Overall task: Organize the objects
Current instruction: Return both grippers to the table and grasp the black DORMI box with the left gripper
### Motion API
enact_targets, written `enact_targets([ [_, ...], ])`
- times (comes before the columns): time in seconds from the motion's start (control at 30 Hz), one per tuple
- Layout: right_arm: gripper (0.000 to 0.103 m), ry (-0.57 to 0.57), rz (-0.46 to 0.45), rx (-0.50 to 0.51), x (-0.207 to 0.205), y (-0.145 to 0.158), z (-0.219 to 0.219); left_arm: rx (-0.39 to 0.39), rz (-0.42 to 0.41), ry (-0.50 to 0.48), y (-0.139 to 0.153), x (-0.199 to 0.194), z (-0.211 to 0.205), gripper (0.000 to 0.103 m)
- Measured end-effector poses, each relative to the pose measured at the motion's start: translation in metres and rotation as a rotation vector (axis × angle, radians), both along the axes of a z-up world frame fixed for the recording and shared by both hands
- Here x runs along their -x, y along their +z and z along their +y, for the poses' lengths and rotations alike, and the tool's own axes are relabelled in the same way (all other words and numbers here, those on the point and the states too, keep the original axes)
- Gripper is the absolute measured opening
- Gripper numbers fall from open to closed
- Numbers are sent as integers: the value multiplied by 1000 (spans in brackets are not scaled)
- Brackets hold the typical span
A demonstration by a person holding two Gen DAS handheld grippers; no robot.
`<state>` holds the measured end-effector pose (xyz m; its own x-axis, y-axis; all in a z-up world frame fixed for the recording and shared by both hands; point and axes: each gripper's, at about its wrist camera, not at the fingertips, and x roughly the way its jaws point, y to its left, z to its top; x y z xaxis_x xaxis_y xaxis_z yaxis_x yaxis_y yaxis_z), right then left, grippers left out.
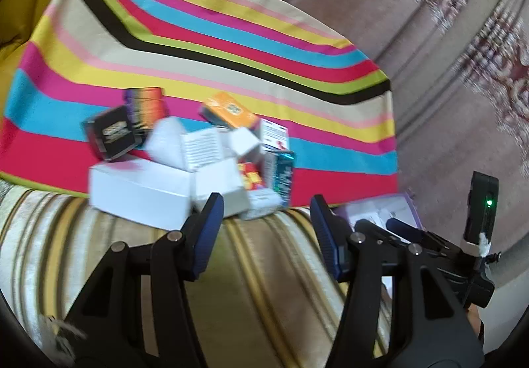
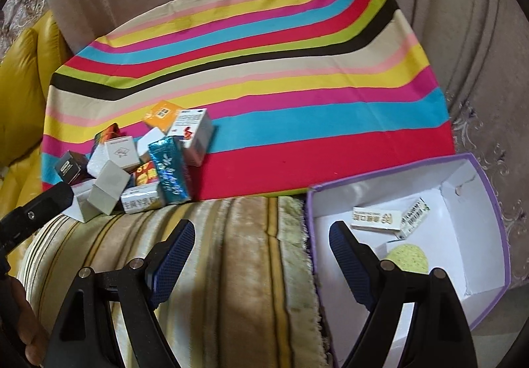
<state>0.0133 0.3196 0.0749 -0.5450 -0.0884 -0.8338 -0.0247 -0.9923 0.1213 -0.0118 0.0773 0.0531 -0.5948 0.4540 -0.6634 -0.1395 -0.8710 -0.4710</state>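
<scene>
A jumble of small cartons [image 2: 139,166] sits at the near edge of a striped cloth [image 2: 297,70], where the bright bands of red, blue, pink and yellow meet a beige, gold-striped blanket [image 2: 231,252]; a few of the cartons spill over onto that blanket. In the pile, a shiny blue carton [image 2: 168,169] stands tilted at the front, a white carton with red print [image 2: 193,133] leans just behind it, and an orange carton [image 2: 162,115] lies behind that, toward the middle of the cloth. Grey-white cubes [image 2: 109,192] crowd the left of the heap, with a dark box [image 2: 67,166] at its far left side. From the left wrist view the same heap shows a long white box [image 1: 142,192] at the front, lying partly on the blanket, and an orange carton [image 1: 231,111] at the back; this view is blurred and the print cannot be read. To the right of the blanket stands an open purple-rimmed box [image 2: 489,202] with a white inside, well apart from the pile; in it lie two white cartons [image 2: 377,219] touching one another near its far wall, and a pale yellow-green sponge [image 2: 408,259] nearer the front. The left gripper [image 1: 267,225] hovers over the blanket just before the pile, its fingers apart with nothing between them. The right gripper [image 2: 261,249] hangs over the blanket beside the purple-rimmed box, its fingers spread wide and empty, the right-hand finger showing in front of the box's inside.
</scene>
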Motion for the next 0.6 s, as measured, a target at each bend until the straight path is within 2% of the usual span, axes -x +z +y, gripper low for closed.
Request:
enact_targets([
  [0.23,85,64,7,20,13,3,-28,16,11,109,-1,-2,-36,58],
  [0.4,85,167,29,14,20,7,-61,11,9,202,-4,1,-60,58],
  [0.6,85,273,43,18,28,9,-99,4,-12,269,-11,6,-81,58],
])
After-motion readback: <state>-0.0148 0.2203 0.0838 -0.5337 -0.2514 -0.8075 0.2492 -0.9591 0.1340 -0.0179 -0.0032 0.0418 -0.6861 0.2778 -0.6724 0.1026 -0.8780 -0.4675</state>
